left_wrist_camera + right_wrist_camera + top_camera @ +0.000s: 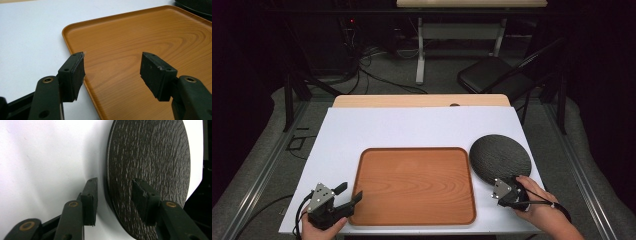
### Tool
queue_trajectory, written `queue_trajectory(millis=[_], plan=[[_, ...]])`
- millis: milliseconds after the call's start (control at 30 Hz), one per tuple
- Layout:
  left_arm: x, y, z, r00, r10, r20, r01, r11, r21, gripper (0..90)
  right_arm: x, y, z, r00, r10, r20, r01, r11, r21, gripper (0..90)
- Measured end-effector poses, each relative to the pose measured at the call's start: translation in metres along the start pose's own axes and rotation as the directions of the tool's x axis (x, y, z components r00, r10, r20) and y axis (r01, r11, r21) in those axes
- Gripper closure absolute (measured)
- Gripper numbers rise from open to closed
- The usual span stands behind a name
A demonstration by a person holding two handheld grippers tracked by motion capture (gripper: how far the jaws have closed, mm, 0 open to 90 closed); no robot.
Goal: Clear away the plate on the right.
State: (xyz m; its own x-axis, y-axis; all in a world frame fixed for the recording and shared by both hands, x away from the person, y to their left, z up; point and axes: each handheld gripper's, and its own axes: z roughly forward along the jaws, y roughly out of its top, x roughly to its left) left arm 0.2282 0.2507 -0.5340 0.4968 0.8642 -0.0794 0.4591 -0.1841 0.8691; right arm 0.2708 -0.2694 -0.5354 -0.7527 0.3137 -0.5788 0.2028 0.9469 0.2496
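**Jaws astride the plate rim, tray bare**

Nearest the high camera: two hands at the table's near edge, each with a gripper. Left gripper (348,194) at the tray's (414,221) near-left corner, jaws spread wide and gripping nothing; in the left gripper view one pad (75,75) over the white sheet (30,40) just outside the rim, the other over the wood inside. Wooden tray flat on the sheet, mid-table, rounded corners, low raised rim, nothing inside but bare grain. Dark round plate (500,156) just right of the tray's far-right corner, rim close beside it; whether touching, cannot tell. Plate likewise bare, textured top. Right gripper (503,185) at the plate's near edge, jaws parted and straddling the rim in the right gripper view: one pad (91,200) under or outside the plate's edge (150,165), the other over its top. Pads not seen pressing on it; gap visible on the outer side. Folding chair (492,75) on the floor well beyond the table
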Motion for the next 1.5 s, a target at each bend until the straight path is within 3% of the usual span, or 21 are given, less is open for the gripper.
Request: queue_trajectory(millis=[33,500,900,1133,1500], plan=[[0.0,0.0,0.0,1.0,0.0,-0.001,0.0,1.0,0.001,36.5,-0.001,0.0,0.001,0.9999,-0.016,0.001,0.016,1.0,-0.002,56.3],[0.001,0.0,0.0,1.0,-0.004,0.0,0.004,1.0,0.0,36.5,-0.006,0.0,0.008,0.9997,-0.018,0.016,0.018,1.0,0.017,57.1],[0.001,0.0,0.0,1.0,-0.004,0.002,0.004,1.0,0.002,36.5,-0.005,0.001,0.018,0.997,-0.069,0.035,0.068,0.998,0.017,58.1],[0.001,0.0,0.0,1.0,-0.004,0.001,0.004,1.0,0.003,36.7,-0.005,0.001,0.017,0.9977,-0.064,0.026,0.063,0.998,0.032,57.9],[0.001,0.0,0.0,1.0,-0.006,0.002,0.006,1.0,0.004,37.2,-0.003,0.002,0.017,0.994,-0.104,0.033,0.103,0.994,0.035,61.1]])
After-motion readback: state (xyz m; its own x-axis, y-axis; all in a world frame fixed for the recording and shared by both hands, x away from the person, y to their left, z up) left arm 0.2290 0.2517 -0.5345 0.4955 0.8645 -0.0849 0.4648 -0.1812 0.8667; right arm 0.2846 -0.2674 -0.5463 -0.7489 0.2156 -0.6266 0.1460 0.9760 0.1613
